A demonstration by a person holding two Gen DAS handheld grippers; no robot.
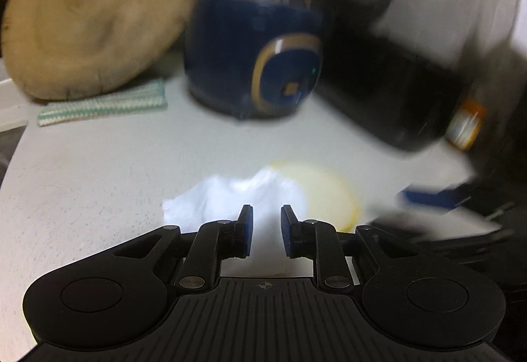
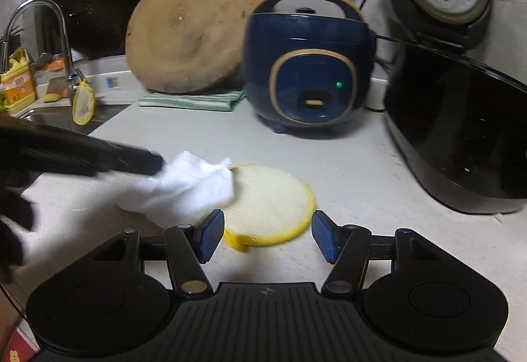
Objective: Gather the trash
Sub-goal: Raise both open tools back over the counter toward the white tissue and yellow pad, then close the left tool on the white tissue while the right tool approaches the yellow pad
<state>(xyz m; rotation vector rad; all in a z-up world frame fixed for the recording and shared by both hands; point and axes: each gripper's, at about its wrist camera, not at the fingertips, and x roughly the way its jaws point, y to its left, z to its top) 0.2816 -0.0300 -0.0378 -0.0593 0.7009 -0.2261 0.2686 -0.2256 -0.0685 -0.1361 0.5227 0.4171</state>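
Note:
A crumpled white tissue (image 1: pixel 230 197) lies on the grey counter (image 1: pixel 98 171), partly over a round yellow-rimmed mesh pad (image 1: pixel 329 194). My left gripper (image 1: pixel 266 230) has its jaws narrowly apart around the tissue's near part; the grip itself is blurred. In the right wrist view the left gripper (image 2: pixel 154 161) reaches in from the left and meets the tissue (image 2: pixel 187 187). My right gripper (image 2: pixel 267 235) is open and empty, just in front of the mesh pad (image 2: pixel 273 200).
A blue rice cooker (image 2: pixel 309 65) and a black open-lid cooker (image 2: pixel 461 118) stand at the back and right. A round wooden board (image 2: pixel 194 29) leans on a striped cloth (image 2: pixel 194 100). A sink (image 2: pixel 49 118) with a tap is at left.

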